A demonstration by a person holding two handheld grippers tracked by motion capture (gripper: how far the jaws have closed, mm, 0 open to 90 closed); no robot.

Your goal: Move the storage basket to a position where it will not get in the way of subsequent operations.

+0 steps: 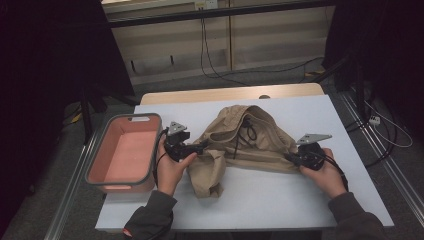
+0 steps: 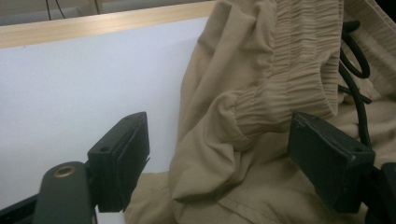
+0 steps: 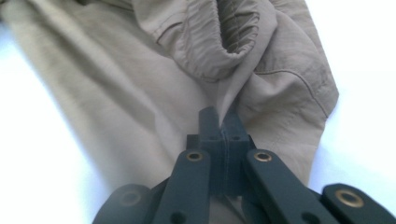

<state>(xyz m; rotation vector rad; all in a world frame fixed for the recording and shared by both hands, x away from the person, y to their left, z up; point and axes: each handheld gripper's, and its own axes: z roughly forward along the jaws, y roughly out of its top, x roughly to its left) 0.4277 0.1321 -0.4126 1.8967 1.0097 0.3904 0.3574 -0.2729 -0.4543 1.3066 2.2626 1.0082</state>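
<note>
The crumpled tan drawstring trousers lie mid-bench, their elastic waistband fold between the left gripper's wide-open jaws, untouched by either, while the right gripper's jaws are clamped tight on a pinch of fabric, and the pink bin overhanging the bench's left edge holds nothing.

Both tongs were black, each topped by a grey three-cornered plate, with brass rivets at the linkages. The person wore dark grey sleeves. A black cable trailed from the left one.
</note>
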